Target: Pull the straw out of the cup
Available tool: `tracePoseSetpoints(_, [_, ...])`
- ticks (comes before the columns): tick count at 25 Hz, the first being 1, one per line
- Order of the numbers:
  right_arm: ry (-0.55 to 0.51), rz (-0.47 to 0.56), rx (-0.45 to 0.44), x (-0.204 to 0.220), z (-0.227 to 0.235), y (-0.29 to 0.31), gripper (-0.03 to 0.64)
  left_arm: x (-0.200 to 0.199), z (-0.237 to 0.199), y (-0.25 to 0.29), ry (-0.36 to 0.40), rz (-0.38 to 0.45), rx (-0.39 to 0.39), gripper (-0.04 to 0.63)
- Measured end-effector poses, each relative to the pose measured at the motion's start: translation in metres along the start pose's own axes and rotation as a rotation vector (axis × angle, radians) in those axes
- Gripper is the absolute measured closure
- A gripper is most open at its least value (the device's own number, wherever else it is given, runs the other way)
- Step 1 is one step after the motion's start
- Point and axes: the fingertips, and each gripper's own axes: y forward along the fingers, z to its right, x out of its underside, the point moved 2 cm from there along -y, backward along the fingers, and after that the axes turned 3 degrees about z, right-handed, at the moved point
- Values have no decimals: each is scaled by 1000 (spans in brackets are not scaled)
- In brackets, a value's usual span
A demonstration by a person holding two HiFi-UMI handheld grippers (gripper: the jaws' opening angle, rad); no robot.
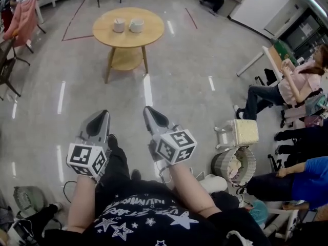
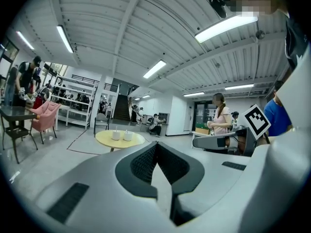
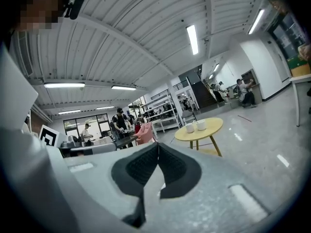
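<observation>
Two white cups (image 1: 119,25) (image 1: 136,25) stand on a round wooden table (image 1: 148,35) far ahead across the floor. In the left gripper view the same cups (image 2: 116,135) (image 2: 128,135) show small, and a thin straw (image 2: 115,128) sticks up from the left one. The right gripper view has both cups (image 3: 190,127) (image 3: 201,125) on the table (image 3: 214,128). My left gripper (image 1: 105,114) (image 2: 156,143) and right gripper (image 1: 147,110) (image 3: 158,144) are held side by side at waist height. Both point toward the table, well short of it, and both are shut on nothing.
Grey floor lies between me and the table. Seated people (image 1: 287,86) line the right side, with a woven basket (image 1: 234,165) and a small stool (image 1: 241,133) near my right leg. A pink chair (image 1: 23,14) and dark chairs stand at the far left.
</observation>
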Motion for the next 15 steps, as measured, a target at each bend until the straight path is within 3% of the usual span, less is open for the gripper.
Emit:
tracePoseSetpoints(7, [-12,-46,40,-2,40,63,617,1,-51,60,-15,-21,24,589])
tracePoseSetpoints(15, [-4,-66,82,-26,86,179,617,-16,-142,159,-31,-34,39,589])
